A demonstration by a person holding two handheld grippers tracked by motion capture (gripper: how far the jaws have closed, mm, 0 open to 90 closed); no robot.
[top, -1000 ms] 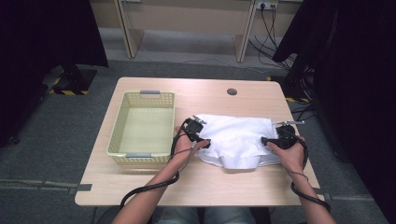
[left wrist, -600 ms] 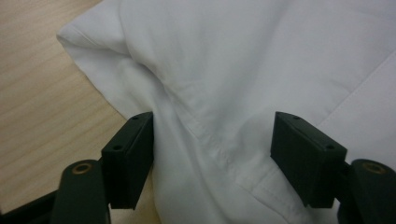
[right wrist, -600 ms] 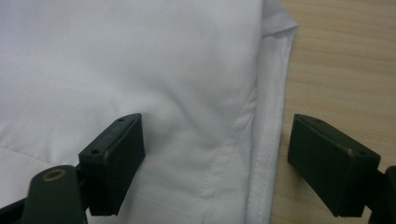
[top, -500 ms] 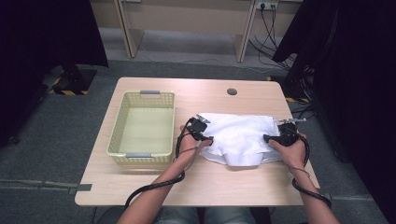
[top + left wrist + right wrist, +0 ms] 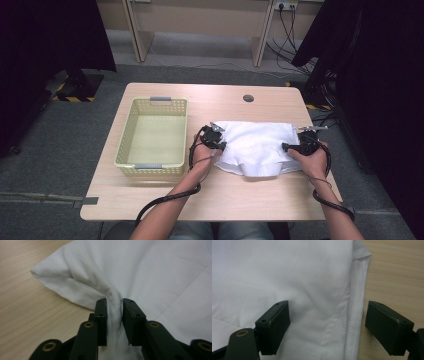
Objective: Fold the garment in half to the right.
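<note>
A rumpled white cloth (image 5: 255, 147) lies between both tools, left gripper (image 5: 114, 315) just closing, pinching its fold, right gripper (image 5: 327, 327) spread over its hem.

tabletop (image 5: 260, 195): light wood, round cable hole (image 5: 248, 98) nr far edge | floor (image 5: 55, 150): grey carpet, yellow/black hazard tape (image 5: 75, 98) far L | back: pale desk legs (image 5: 137, 30), wall socket (image 5: 285, 5) w/ cables (image 5: 295, 35) hanging | sides: black curtains (image 5: 50, 35) L & R | light: even, overhead
</note>
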